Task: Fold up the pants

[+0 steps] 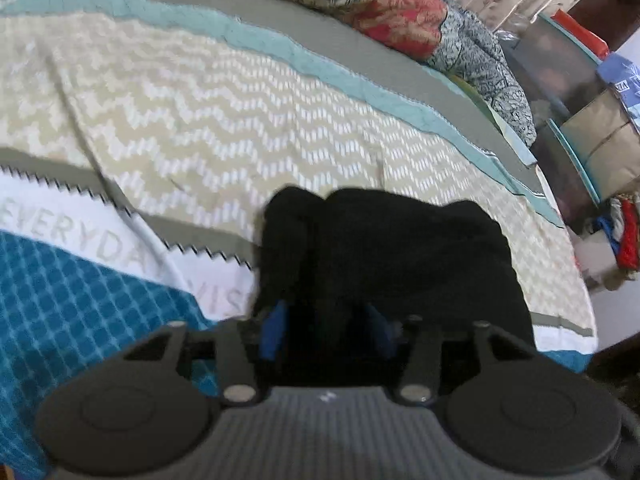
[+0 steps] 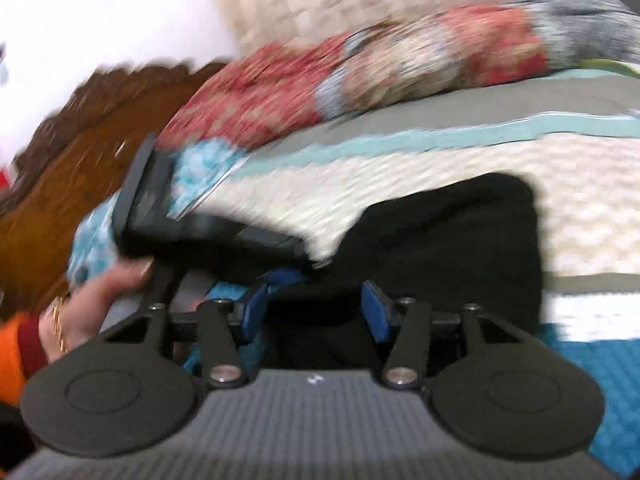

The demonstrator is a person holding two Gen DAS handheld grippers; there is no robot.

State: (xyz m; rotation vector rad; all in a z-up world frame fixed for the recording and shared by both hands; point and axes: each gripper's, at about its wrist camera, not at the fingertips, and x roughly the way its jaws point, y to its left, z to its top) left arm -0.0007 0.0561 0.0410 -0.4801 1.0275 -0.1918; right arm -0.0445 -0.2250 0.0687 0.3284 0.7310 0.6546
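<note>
The black pants (image 1: 384, 256) lie bunched on the patterned bedspread (image 1: 224, 120), right in front of my left gripper (image 1: 328, 320). Its blue pads (image 1: 274, 332) stand apart with black cloth between and over them, so the grip is unclear. In the right wrist view the pants (image 2: 448, 240) lie ahead of my right gripper (image 2: 316, 308). Its blue pads (image 2: 378, 312) are spread wide with cloth lying between them, not pinched. The left gripper's body (image 2: 208, 224) and the hand holding it (image 2: 92, 300) show at the left of that view, which is motion-blurred.
Floral pillows and a folded quilt (image 1: 384, 4) line the far side of the bed. Shelves with boxes (image 1: 580, 92) stand beyond the bed's right edge. A wooden headboard (image 2: 72, 168) is at the left of the right wrist view.
</note>
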